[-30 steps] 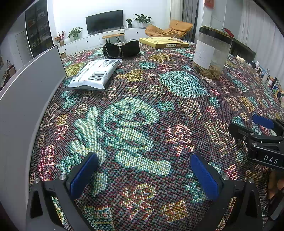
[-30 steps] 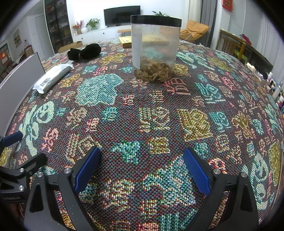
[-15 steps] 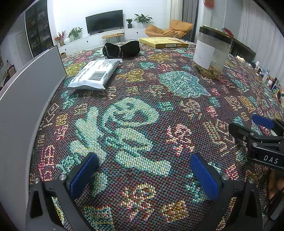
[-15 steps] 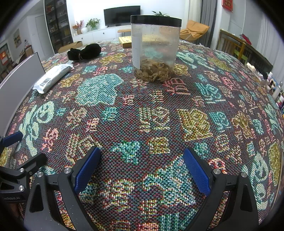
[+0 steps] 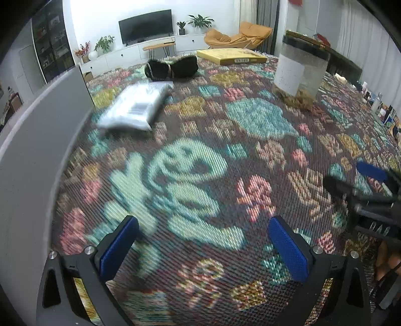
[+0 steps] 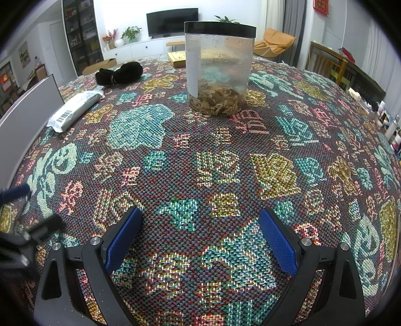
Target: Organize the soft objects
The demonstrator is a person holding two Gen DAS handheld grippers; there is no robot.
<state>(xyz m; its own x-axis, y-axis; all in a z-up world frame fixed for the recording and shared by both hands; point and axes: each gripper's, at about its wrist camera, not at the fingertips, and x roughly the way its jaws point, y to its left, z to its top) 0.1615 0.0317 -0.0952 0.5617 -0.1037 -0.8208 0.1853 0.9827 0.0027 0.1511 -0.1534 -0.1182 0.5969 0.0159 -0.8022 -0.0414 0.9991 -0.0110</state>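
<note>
Soft grey mailer pouch [image 5: 135, 106] lies at 11 o'clock; left tongs [image 5: 200, 248] and right tongs [image 6: 200, 240] gape wide, empty. Approach low, pinch its near edge.

Bench covered by patterned woven cloth [image 6: 215, 165]. Clear jar [image 6: 219, 67], black lid, standing upright, brownish dried material in the bottom. Flat yellow box [image 5: 231, 56] at far edge. Grey panel [image 5: 32, 140] along left edge. Background: TV [image 6: 173, 21], orange armchair [image 5: 238, 37], potted plants.

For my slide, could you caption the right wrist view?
Open right gripper above patterned tablecloth, facing lidded clear jar.
</note>
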